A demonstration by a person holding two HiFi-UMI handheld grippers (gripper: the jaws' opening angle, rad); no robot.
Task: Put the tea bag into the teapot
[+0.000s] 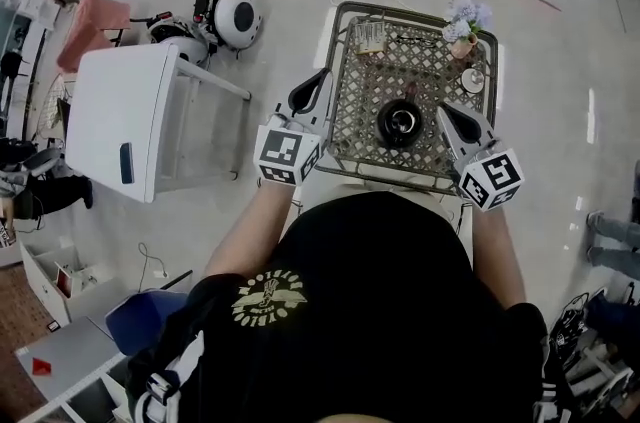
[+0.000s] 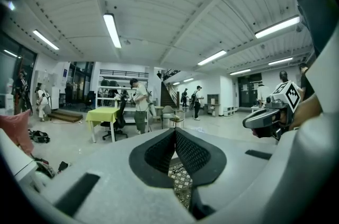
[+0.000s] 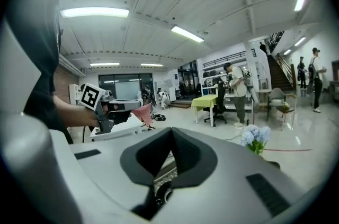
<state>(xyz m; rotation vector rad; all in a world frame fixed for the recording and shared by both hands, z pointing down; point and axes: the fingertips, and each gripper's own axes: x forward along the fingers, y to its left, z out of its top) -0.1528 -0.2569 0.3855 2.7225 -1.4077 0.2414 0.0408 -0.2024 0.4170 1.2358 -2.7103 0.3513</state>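
A black teapot (image 1: 400, 123) with its top open stands near the front middle of a small metal lattice table (image 1: 428, 63). A tea bag (image 1: 370, 36) lies at the table's back left corner. My left gripper (image 1: 322, 74) is raised at the table's left edge, jaws shut with nothing between them; in the left gripper view its tips (image 2: 175, 130) meet over the lattice. My right gripper (image 1: 441, 108) is raised just right of the teapot, also shut and empty, as its own view (image 3: 170, 130) shows. Neither gripper touches the tea bag or the teapot.
A small vase of pale blue flowers (image 1: 466, 16) and a white round dish (image 1: 472, 80) sit at the table's back right. A white side table (image 1: 125, 116) stands to the left, with a round white device (image 1: 236, 18) and cables on the floor behind. People stand far off in the hall.
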